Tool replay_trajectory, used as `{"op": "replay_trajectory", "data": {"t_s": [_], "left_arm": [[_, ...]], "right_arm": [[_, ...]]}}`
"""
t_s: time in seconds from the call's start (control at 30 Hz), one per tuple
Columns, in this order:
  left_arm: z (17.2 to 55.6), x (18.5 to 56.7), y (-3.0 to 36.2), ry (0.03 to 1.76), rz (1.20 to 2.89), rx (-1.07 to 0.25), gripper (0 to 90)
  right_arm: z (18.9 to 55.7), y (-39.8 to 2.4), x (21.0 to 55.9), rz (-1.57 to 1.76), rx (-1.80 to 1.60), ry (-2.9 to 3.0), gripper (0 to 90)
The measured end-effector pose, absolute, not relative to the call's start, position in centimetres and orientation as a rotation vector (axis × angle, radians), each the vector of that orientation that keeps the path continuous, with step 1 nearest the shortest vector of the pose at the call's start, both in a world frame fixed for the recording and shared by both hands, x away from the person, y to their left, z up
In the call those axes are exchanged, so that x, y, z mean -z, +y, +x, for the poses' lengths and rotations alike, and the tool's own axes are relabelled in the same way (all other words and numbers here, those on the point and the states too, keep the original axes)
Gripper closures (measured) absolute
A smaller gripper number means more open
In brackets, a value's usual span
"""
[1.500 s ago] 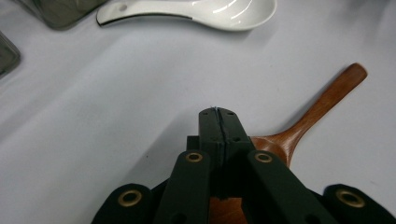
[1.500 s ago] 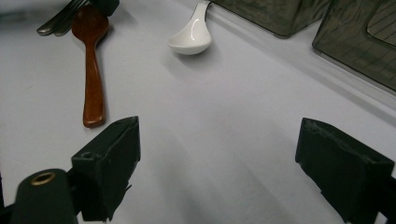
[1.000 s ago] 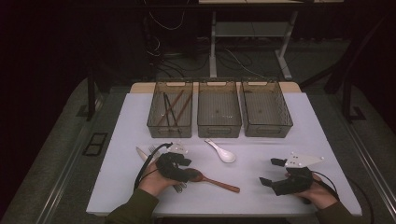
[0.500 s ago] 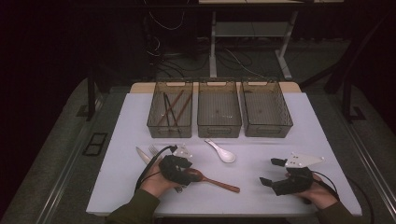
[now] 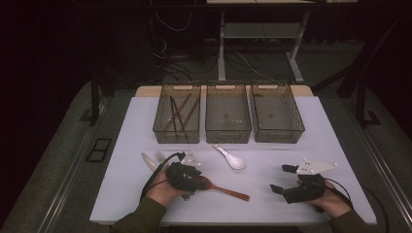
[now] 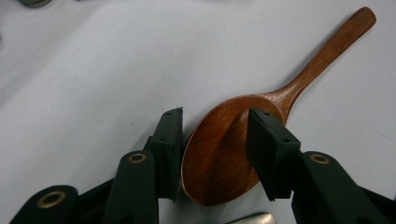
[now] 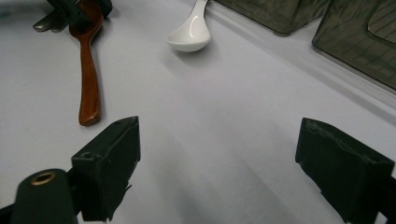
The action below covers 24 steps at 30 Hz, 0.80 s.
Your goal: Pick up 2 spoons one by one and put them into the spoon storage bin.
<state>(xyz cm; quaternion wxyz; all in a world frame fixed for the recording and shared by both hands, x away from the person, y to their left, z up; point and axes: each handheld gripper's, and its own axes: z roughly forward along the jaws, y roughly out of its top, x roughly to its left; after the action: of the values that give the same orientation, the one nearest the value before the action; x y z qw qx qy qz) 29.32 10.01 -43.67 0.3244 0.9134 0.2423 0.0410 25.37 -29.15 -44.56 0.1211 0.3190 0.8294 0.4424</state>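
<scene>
Spoon (image 6: 219,149) lay at the table's (image 5: 126,145) six o'clock, its bowl between the left gripper's (image 6: 215,135) just-closing jaws, needing a centred squeeze, while the right gripper (image 7: 224,163) gaped empty.

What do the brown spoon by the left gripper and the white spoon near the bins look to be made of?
The brown spoon looks like wood with a smooth, lightly glossy finish: reddish-brown, faint grain streaks in the bowl. The white spoon looks like glazed ceramic, though it may be glossy plastic: plain white, thick-walled, with sharp highlights.
</scene>
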Motion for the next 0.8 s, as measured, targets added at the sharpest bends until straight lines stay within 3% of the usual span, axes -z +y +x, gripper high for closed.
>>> {"op": "replay_trajectory", "data": {"t_s": [0.8], "left_arm": [[29.04,43.18,10.99,0.554,2.353,-0.081,76.9]], "right_arm": [[25.33,-29.03,44.6,0.926,-1.291,2.421,13.9]]}}
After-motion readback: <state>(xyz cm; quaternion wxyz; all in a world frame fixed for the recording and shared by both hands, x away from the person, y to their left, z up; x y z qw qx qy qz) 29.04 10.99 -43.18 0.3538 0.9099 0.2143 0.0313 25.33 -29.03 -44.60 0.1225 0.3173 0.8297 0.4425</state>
